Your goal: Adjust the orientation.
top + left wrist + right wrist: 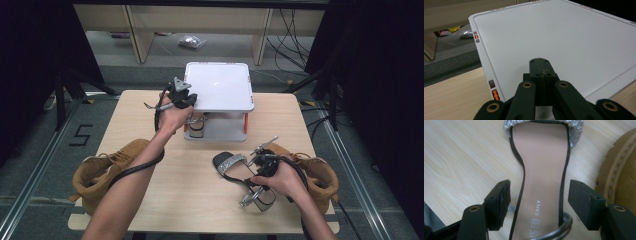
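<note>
The wooden table (200, 200) carries everything, and I take it as the landmark. At its far edge stands a small white rack (220, 85) with a flat top shelf and orange posts; on its lower level, under the top shelf, one sandal (198, 126) is partly visible. At the near left corner of the table lies a tan boot (95, 175), and at the near right corner a second tan boot (320, 175). Between them, on the right half of the table, lies a black sandal (240, 172) with a silver toe strap; its toe points to the table's middle.

The left gripper (181, 97) is at the front left corner of the rack top. In the left gripper view its two black jaws are pressed together over the white shelf (564, 40), with nothing between them.

The right gripper (260, 172) is over the heel part of the black sandal, just beside the right boot. In the right gripper view its jaws stand apart, one on each side of the beige insole (541, 170), and the pads do not touch the sandal's edges.
</note>
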The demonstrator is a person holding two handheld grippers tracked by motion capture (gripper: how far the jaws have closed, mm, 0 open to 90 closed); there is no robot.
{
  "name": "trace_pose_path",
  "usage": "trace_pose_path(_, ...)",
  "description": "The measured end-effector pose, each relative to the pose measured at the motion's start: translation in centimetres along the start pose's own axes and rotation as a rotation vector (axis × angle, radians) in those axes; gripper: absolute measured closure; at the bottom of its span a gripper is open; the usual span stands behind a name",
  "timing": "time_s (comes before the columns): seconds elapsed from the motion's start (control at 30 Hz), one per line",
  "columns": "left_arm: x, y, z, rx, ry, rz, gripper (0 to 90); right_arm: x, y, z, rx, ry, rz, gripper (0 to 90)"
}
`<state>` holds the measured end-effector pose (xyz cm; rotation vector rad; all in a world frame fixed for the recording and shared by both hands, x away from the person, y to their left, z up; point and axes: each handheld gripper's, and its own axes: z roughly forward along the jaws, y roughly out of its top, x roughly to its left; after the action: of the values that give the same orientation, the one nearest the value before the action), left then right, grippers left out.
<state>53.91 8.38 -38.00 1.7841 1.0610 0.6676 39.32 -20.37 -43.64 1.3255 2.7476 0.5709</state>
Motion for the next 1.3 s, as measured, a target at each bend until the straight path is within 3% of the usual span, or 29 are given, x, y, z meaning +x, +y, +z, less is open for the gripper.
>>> trace_pose_path(0.17, 0.1, -0.1, 0.0, -0.003, -0.003, -0.006, 89.3, 0.1, 0.4, 0.8, 0.06, -0.007, -0.011, 34.1)
trace_pose_path(0.2, 0.1, -0.1, 0.0, -0.006, -0.001, -0.006, 89.3, 0.1, 0.5, 1.2, 0.089, -0.005, -0.035, 32.9)
trace_pose_path(0.47, 0.0, -0.1, 0.0, -0.004, 0.003, -0.003, 89.4, -0.2, 1.4, 2.2, 0.164, -0.018, -0.048, 33.4)
trace_pose_path(0.77, 0.0, 0.0, 0.0, 0.002, 0.001, 0.003, 89.3, -0.1, 2.7, 4.1, 0.282, -0.009, -0.02, 36.6)
trace_pose_path(0.97, 0.0, 0.0, 0.0, 0.002, -0.001, -0.001, 89.3, 0.1, 2.9, 4.3, 0.305, -0.028, -0.035, 36.7)
trace_pose_path(1.0, 0.0, 0.0, 0.0, 0.001, 0.0, -0.001, 89.4, 0.2, 3.0, 4.4, 0.332, -0.016, -0.012, 36.3)
trace_pose_path(1.1, 0.0, 0.0, 0.0, 0.0, 0.002, -0.001, 89.4, 0.4, 3.0, 4.7, 0.334, -0.026, -0.001, 36.1)
trace_pose_path(1.3, -0.1, 0.0, 0.0, 0.0, 0.005, -0.002, 89.4, 0.4, 2.9, 5.2, 0.348, -0.028, -0.003, 37.0)
